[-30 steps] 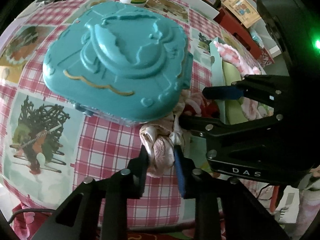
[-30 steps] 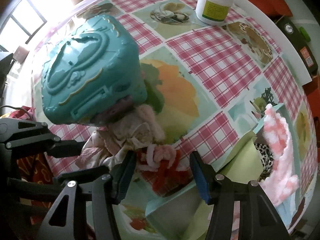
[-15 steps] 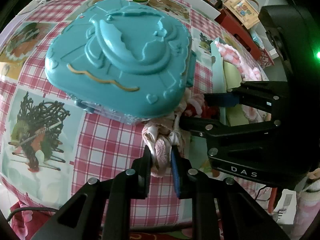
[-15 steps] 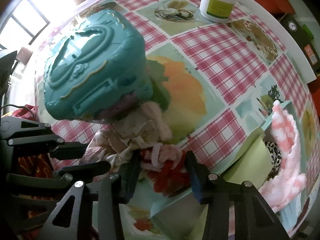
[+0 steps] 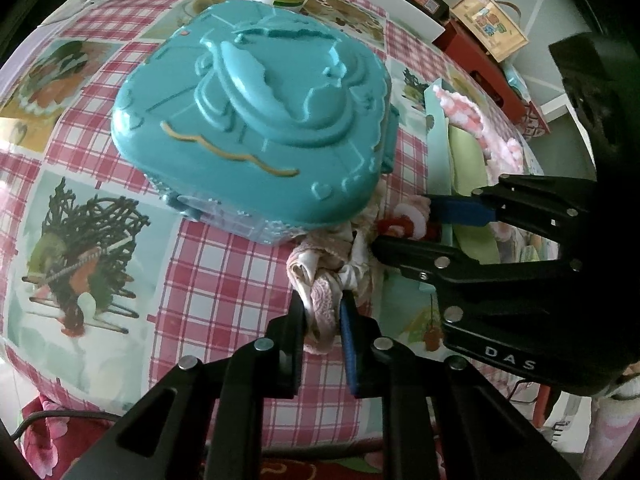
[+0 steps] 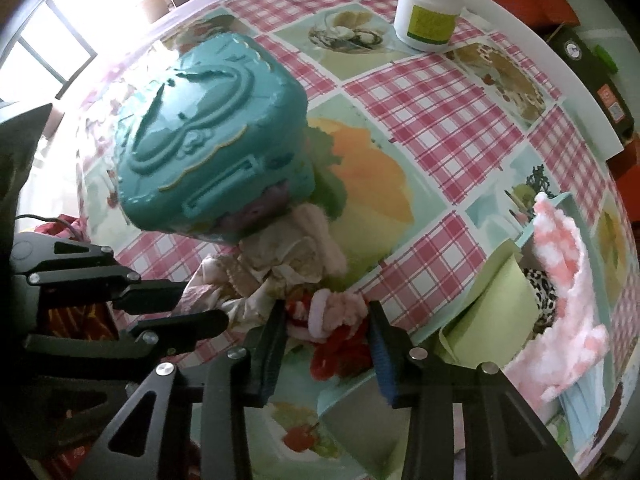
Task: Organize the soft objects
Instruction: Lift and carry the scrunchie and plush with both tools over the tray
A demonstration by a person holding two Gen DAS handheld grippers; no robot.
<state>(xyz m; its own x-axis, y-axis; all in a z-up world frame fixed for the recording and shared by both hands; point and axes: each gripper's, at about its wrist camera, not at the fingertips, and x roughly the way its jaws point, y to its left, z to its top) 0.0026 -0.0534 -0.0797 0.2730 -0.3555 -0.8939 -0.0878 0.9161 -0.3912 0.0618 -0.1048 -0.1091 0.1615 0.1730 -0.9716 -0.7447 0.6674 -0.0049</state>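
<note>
A bundle of cream and pink frilly cloth (image 5: 320, 304) lies partly under a teal plastic case (image 5: 260, 120) on the checked tablecloth. My left gripper (image 5: 323, 308) is shut on the cloth's near end. Beside it lies a red and pink fluffy piece (image 6: 336, 320), tangled with the same bundle (image 6: 280, 264). My right gripper (image 6: 326, 320) stands around that piece with its jaws closing, and both pads touch it. Seen from the left wrist, the right gripper (image 5: 404, 228) reaches in from the right. The case (image 6: 208, 140) rests tilted on the cloth.
A pale teal box (image 5: 436, 148) at the right holds a green sheet (image 6: 492, 292), a leopard-print piece (image 6: 540, 292) and a pink fluffy item (image 6: 568, 280). A white bottle (image 6: 430, 4) stands at the far side. The table edge runs close below both grippers.
The right gripper's jaws have narrowed onto the red and pink piece. The left gripper's jaws have tightened a little on the cloth. Neither hand has shifted much.
</note>
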